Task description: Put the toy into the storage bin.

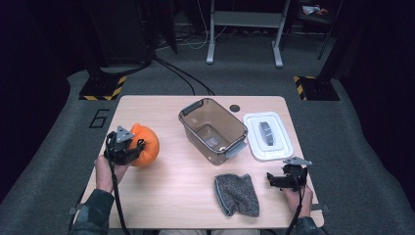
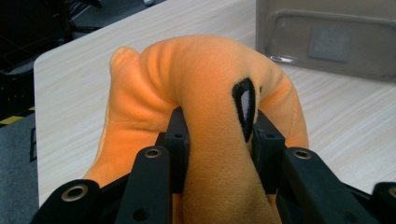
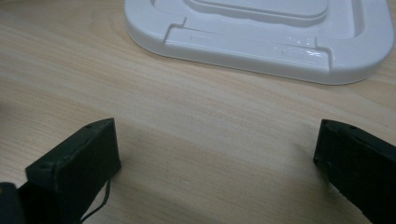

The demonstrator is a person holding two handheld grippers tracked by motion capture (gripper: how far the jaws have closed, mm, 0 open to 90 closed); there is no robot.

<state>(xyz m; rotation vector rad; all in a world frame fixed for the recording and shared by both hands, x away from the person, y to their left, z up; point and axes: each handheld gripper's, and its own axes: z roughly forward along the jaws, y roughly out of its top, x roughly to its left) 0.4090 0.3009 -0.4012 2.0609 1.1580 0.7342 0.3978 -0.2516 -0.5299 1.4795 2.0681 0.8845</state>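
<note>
Orange plush toy (image 1: 145, 143), soft and rounded, with one black-rimmed grey patch (image 2: 245, 105) on its fabric. It sits at the table's left side, about 9 o'clock from the container. Long axis hard to read: bunched into a lump, a folded ridge arching up and away from the jaws in the left gripper view.

Left gripper (image 1: 128, 149) clamps a thick fold of the plush, pads pressing in from both sides.

Right gripper (image 1: 280, 179) sits at the near right edge, jaws spread wide over bare wood, nothing between them.

Clear brown plastic container (image 1: 213, 129) at table centre, lying diagonal. White lid (image 1: 267, 135) at its 3 o'clock. Grey knitted cloth (image 1: 236, 194) at its 6 o'clock.

Pale wood table (image 1: 166, 186); grey carpet (image 1: 58, 127), hazard-striped stand bases (image 1: 103, 88), dark room beyond.
</note>
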